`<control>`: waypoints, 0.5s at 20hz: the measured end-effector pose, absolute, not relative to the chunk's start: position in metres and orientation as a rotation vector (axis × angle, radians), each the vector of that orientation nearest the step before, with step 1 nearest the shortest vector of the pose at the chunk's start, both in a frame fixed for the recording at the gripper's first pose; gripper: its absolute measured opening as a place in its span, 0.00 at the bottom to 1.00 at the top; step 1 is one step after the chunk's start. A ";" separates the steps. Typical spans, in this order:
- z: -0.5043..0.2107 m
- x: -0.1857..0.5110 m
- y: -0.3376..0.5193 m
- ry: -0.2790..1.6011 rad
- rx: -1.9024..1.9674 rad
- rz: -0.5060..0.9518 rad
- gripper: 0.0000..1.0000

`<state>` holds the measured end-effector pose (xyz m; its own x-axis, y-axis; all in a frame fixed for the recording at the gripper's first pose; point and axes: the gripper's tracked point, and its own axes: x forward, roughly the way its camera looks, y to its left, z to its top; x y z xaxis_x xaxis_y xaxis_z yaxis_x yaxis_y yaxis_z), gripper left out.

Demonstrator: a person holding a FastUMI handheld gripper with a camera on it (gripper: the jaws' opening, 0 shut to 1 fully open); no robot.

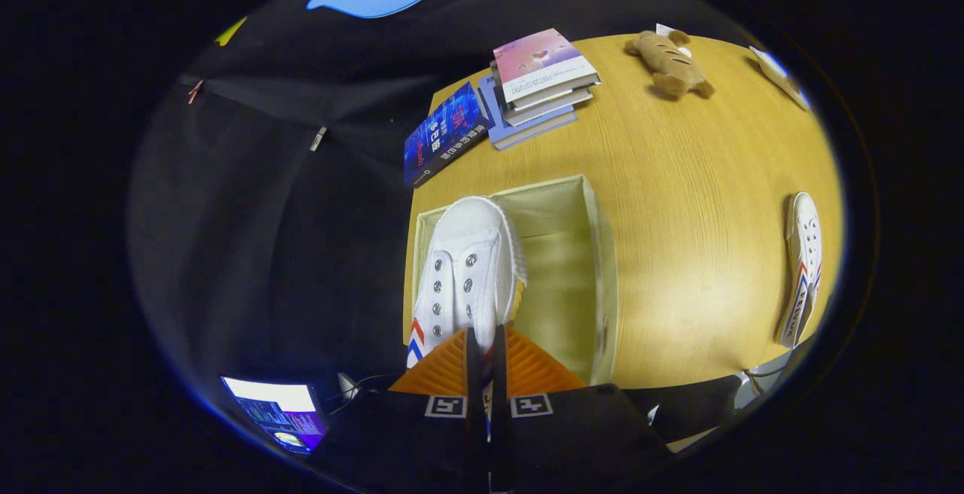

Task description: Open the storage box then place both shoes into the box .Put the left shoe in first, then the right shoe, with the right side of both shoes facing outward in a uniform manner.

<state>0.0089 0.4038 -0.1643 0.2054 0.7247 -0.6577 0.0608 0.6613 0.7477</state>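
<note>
Over the open pale-green fabric storage box (595,268) on the light wooden table (693,178), your hand-held gripper (486,343) is clamped on a white canvas lace-less shoe (467,268), both fingers pinching its heel end, toe pointing to 12 o'clock above the box's left half. The second white canvas shoe (802,268) lies on the table at 3 o'clock, well apart. A stack of books (538,83) sits beyond the box, and a brown plush toy (670,63) at 1 o'clock.
</note>
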 end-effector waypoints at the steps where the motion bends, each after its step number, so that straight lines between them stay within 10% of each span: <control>1: -0.168 0.011 0.410 1.303 0.745 0.522 0.06; 10: -0.184 0.004 0.457 1.335 0.791 0.553 0.14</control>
